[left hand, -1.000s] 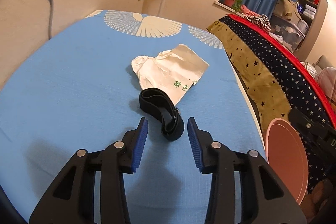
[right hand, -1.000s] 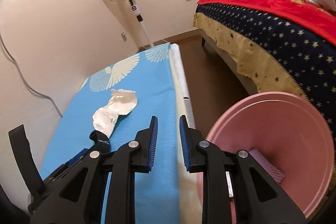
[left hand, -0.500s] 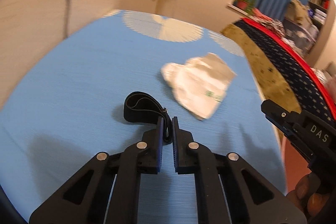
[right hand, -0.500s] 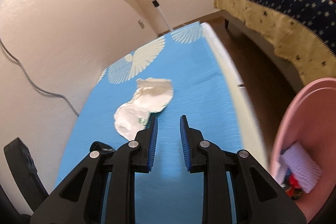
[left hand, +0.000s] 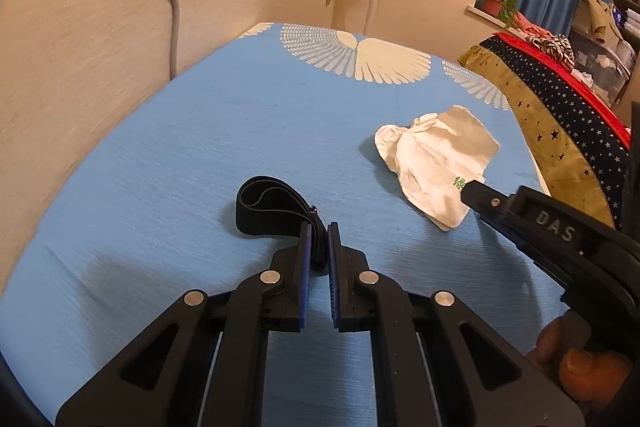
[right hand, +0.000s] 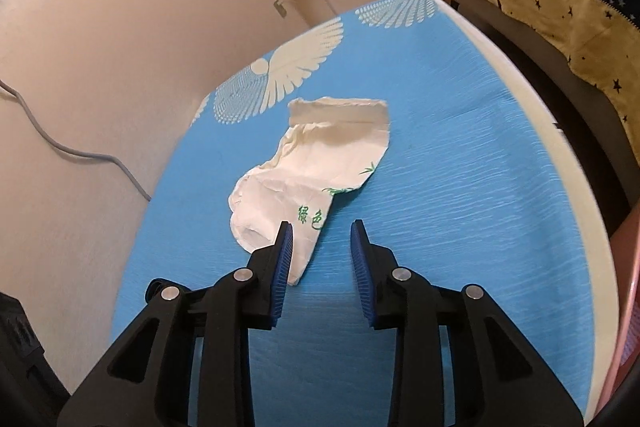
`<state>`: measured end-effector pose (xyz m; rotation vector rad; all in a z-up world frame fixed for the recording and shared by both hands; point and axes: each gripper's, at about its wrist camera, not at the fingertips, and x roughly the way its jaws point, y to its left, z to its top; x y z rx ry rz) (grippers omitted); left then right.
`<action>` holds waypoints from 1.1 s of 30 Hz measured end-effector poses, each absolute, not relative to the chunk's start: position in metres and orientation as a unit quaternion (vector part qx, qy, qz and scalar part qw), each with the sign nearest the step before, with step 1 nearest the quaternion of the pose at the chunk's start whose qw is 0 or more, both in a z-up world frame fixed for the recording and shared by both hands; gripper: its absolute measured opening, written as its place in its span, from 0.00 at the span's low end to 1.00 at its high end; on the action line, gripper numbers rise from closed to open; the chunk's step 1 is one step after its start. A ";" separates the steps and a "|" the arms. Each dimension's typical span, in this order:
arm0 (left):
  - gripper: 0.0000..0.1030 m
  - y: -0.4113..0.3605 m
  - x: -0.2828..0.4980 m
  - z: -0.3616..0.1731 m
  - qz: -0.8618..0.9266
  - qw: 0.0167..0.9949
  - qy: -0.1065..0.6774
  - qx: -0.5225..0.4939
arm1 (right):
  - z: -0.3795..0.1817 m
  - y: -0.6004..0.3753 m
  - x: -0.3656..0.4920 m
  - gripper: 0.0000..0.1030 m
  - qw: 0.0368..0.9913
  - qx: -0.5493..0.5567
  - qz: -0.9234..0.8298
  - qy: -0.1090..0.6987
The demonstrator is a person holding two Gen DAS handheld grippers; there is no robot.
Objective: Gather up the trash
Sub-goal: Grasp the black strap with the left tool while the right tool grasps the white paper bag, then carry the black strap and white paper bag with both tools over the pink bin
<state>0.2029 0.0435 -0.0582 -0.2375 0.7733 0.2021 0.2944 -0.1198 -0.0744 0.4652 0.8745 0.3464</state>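
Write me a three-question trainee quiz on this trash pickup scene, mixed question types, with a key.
1. True or false: the left gripper has its jaws closed on the black strap.
2. Which item lies nearest the right gripper?
A. a glass bottle
B. the crumpled white bag
C. a metal can
3. Fill in: both items lie on a ____ cloth printed with white wings.

Key:
1. True; the strap's end sits pinched between the pads.
2. B; the jaws are opening, with one corner of the bag just inside the left pad.
3. Blue.
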 end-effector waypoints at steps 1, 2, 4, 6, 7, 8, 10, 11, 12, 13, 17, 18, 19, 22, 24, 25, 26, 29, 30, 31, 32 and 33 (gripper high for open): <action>0.08 0.044 0.203 -0.058 0.098 0.914 0.376 -0.116 | -0.075 -0.118 0.296 0.31 0.865 0.220 0.167 0.419; 0.08 0.044 0.203 -0.058 0.098 0.914 0.376 -0.116 | -0.075 -0.116 0.296 0.31 0.864 0.216 0.170 0.421; 0.08 0.044 0.203 -0.059 0.097 0.914 0.376 -0.116 | -0.075 -0.113 0.296 0.24 0.864 0.207 0.174 0.424; 0.07 0.044 0.203 -0.059 0.097 0.915 0.374 -0.118 | -0.074 -0.111 0.294 0.11 0.866 0.202 0.180 0.421; 0.08 0.044 0.203 -0.059 0.097 0.915 0.373 -0.120 | -0.072 -0.111 0.291 0.07 0.867 0.201 0.186 0.417; 0.08 0.045 0.203 -0.059 0.097 0.915 0.373 -0.121 | -0.070 -0.112 0.288 0.04 0.869 0.199 0.188 0.413; 0.08 0.045 0.201 -0.058 0.095 0.915 0.372 -0.123 | -0.065 -0.113 0.281 0.02 0.874 0.188 0.190 0.405; 0.08 0.045 0.200 -0.058 0.095 0.916 0.370 -0.125 | -0.063 -0.113 0.279 0.02 0.875 0.185 0.189 0.405; 0.08 0.046 0.200 -0.058 0.094 0.916 0.368 -0.126 | -0.061 -0.115 0.276 0.02 0.875 0.185 0.188 0.405; 0.08 0.047 0.198 -0.057 0.094 0.916 0.367 -0.128 | -0.058 -0.117 0.274 0.02 0.875 0.185 0.187 0.405; 0.08 0.046 0.190 -0.052 0.089 0.919 0.360 -0.135 | -0.043 -0.128 0.259 0.02 0.881 0.178 0.180 0.399; 0.08 0.045 0.188 -0.048 0.086 0.920 0.357 -0.135 | -0.039 -0.130 0.255 0.02 0.883 0.173 0.179 0.398; 0.08 0.043 0.186 -0.046 0.083 0.921 0.355 -0.135 | -0.033 -0.131 0.248 0.01 0.887 0.162 0.176 0.396; 0.08 0.035 0.178 -0.035 0.072 0.927 0.345 -0.130 | -0.023 -0.135 0.233 0.01 0.893 0.140 0.168 0.394; 0.08 0.031 0.172 -0.029 0.063 0.930 0.339 -0.127 | -0.017 -0.140 0.224 0.01 0.896 0.134 0.163 0.390; 0.08 0.029 0.169 -0.026 0.059 0.931 0.336 -0.127 | -0.014 -0.143 0.218 0.01 0.899 0.130 0.159 0.387; 0.08 0.028 0.165 -0.024 0.055 0.932 0.334 -0.127 | -0.010 -0.147 0.212 0.01 0.902 0.128 0.154 0.383; 0.08 0.023 0.155 -0.017 0.047 0.934 0.330 -0.127 | -0.001 -0.156 0.197 0.01 0.906 0.127 0.145 0.377; 0.08 0.022 0.153 -0.016 0.044 0.935 0.328 -0.127 | 0.002 -0.159 0.192 0.01 0.907 0.124 0.142 0.376; 0.08 0.019 0.148 -0.013 0.038 0.936 0.326 -0.127 | 0.004 -0.161 0.188 0.01 0.908 0.122 0.141 0.375; 0.08 0.017 0.146 -0.011 0.035 0.937 0.324 -0.126 | 0.007 -0.163 0.183 0.01 0.910 0.117 0.139 0.373; 0.08 0.015 0.143 -0.009 0.031 0.938 0.321 -0.124 | 0.010 -0.166 0.177 0.01 0.912 0.114 0.137 0.370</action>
